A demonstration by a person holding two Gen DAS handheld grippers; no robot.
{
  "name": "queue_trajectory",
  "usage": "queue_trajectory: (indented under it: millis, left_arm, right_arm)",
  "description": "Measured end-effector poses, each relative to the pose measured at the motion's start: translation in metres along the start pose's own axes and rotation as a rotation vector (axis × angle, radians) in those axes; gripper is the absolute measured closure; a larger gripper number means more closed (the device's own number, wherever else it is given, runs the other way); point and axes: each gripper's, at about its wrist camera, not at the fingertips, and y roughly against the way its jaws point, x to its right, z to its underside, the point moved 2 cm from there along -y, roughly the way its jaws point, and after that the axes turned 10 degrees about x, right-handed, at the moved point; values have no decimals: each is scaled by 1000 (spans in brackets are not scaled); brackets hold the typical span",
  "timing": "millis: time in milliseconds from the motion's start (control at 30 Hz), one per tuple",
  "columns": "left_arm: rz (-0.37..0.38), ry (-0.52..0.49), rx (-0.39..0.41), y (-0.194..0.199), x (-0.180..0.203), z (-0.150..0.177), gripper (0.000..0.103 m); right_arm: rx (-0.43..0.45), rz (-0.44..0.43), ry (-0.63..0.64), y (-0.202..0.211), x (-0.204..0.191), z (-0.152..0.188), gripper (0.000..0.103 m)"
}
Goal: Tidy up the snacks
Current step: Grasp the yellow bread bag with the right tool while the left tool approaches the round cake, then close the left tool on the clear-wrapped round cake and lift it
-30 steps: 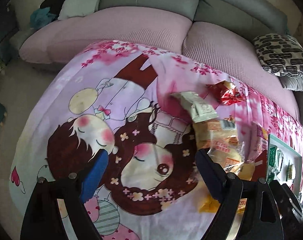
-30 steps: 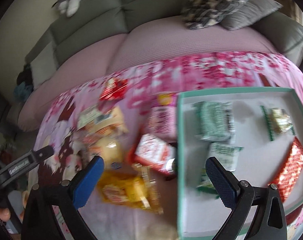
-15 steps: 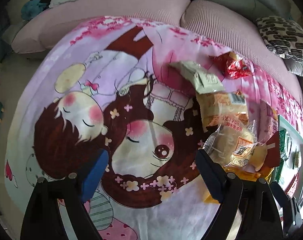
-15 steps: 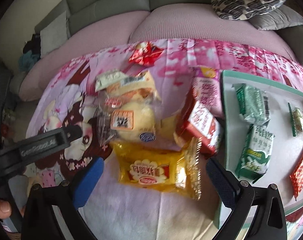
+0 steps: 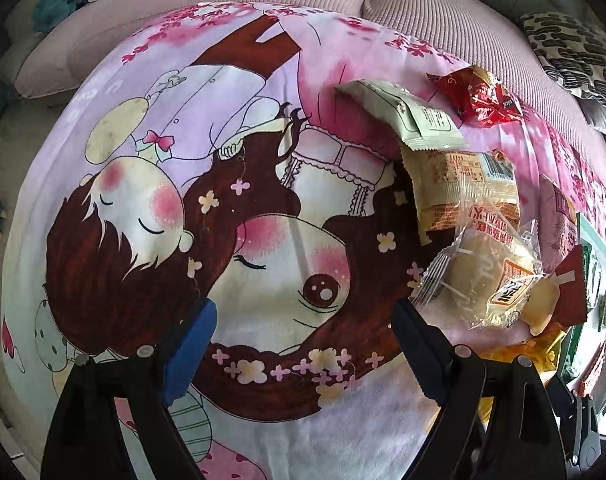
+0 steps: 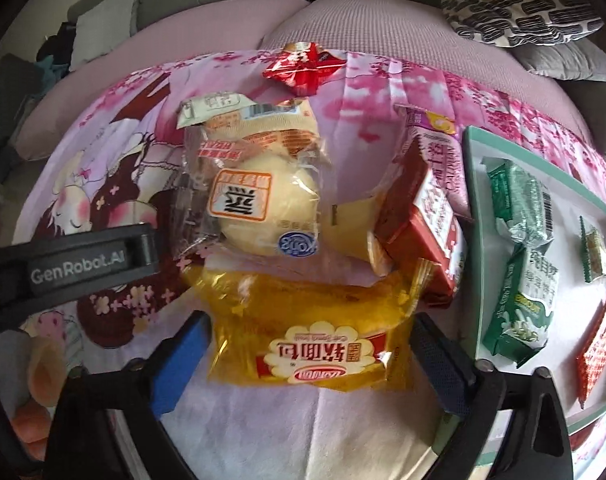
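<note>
On a cartoon-print cloth point(image 6: 263, 432) spread in front of a pink sofa point(image 6: 343, 20), a heap of snacks lies just left of a green-rimmed tray point(image 6: 473, 216). The right claw point(image 6: 309, 354) points down over the near end of the heap, its jaws apart and just now narrowing, with the yellow pack point(image 6: 315, 336) between them; the pads do not press on it. Beyond the yellow pack sits a clear-wrapped bun point(image 6: 263, 208), and a beige pack point(image 6: 259, 128) lies at the far side of the bun. A red box point(image 6: 419, 220) leans just beside the tray's left rim, and a red wrapper point(image 6: 303, 66) lies apart at the far edge of the cloth. Inside the tray lie two green packs point(image 6: 519, 200), one nearer than the other, with a small sweet point(image 6: 593, 248) to their right.

The left claw point(image 5: 303, 348) hangs open over bare cloth, left of the heap, holding nothing.
</note>
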Motion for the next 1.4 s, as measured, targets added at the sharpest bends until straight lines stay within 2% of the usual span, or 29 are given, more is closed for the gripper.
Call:
queue_trajectory:
  millis: [267, 533, 1033, 1200, 1400]
  left_arm:
    - [6, 1, 7, 1, 2, 0, 14]
    - [21, 12, 29, 9, 4, -4, 14]
    - [43, 17, 79, 28, 11, -8, 14]
    - [57, 8, 110, 34, 13, -8, 14]
    - [95, -14, 129, 39, 24, -9, 14]
  right_arm:
    - [-5, -41, -71, 0, 11, 1, 10]
    - [7, -60, -89, 7, 10, 1, 22]
    - [99, -89, -138, 44, 23, -13, 24]
    - [159, -72, -161, 66, 35, -20, 24]
    - [189, 15, -225, 77, 71, -21, 24]
